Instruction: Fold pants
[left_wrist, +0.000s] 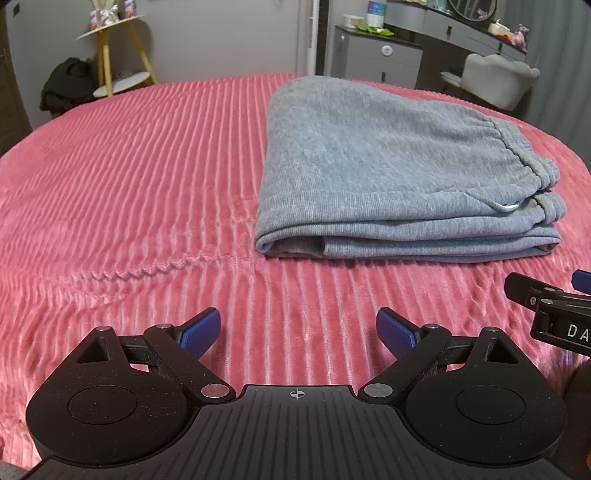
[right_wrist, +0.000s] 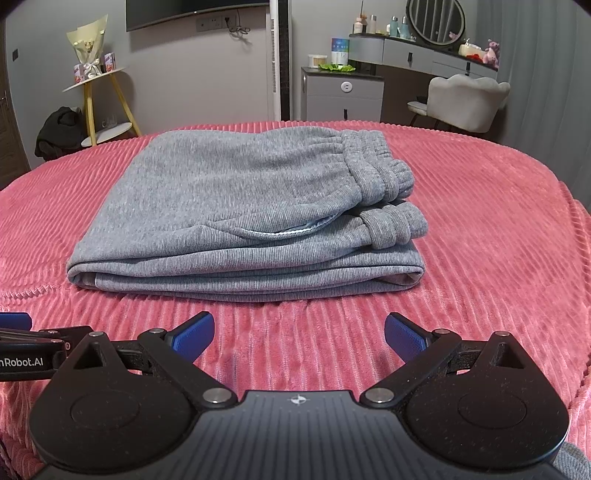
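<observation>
Grey knit pants (left_wrist: 388, 166) (right_wrist: 243, 206) lie folded into a flat stack on the pink ribbed bedspread (left_wrist: 129, 184) (right_wrist: 498, 221), with the elastic waistband on the right side. My left gripper (left_wrist: 298, 330) hovers open in front of the stack's near left corner, holding nothing. My right gripper (right_wrist: 299, 334) is open too, a short way in front of the stack's near edge, with only bedspread between its blue pads. Each gripper shows at the edge of the other's view: the right one (left_wrist: 546, 295), the left one (right_wrist: 22, 332).
Beyond the bed stand a yellow-legged side table (right_wrist: 103, 96), a dark bundle on the floor (right_wrist: 59, 129), a grey cabinet (right_wrist: 343, 92), a dressing table with a mirror (right_wrist: 436, 51) and a pale chair (right_wrist: 469, 99). Bedspread stretches wide to the left of the pants.
</observation>
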